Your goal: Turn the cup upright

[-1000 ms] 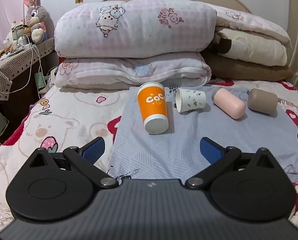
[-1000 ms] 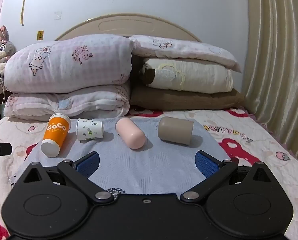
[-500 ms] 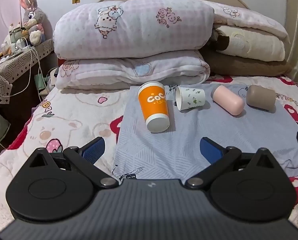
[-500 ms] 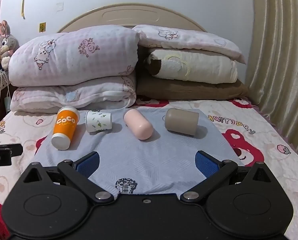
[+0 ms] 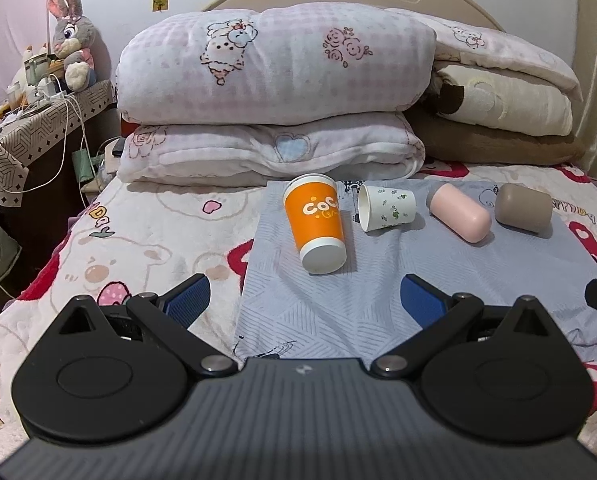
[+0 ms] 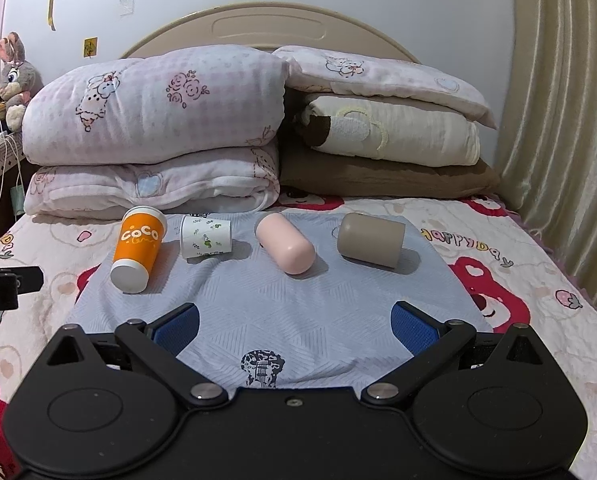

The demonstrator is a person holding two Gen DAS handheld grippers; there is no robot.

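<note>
Four cups lie on their sides in a row on the grey cloth (image 6: 298, 304): orange cup (image 6: 138, 248) far left, leaf-print cup (image 6: 206, 237), pink cup (image 6: 285, 244), brown cup (image 6: 370, 239) far right. Left gripper (image 5: 304, 300) and right gripper (image 6: 294, 326) both gape wide, holding nothing, near edge.

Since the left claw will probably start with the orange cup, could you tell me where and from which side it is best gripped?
Grip the orange cup across its mid-body, on the orange sleeve. It lies on its side on the grey cloth, white base toward the camera, mouth toward the pillows. The open left claw is best brought from the base end, fingers on either side; the leaf-print paper cup sits close on one flank.
</note>
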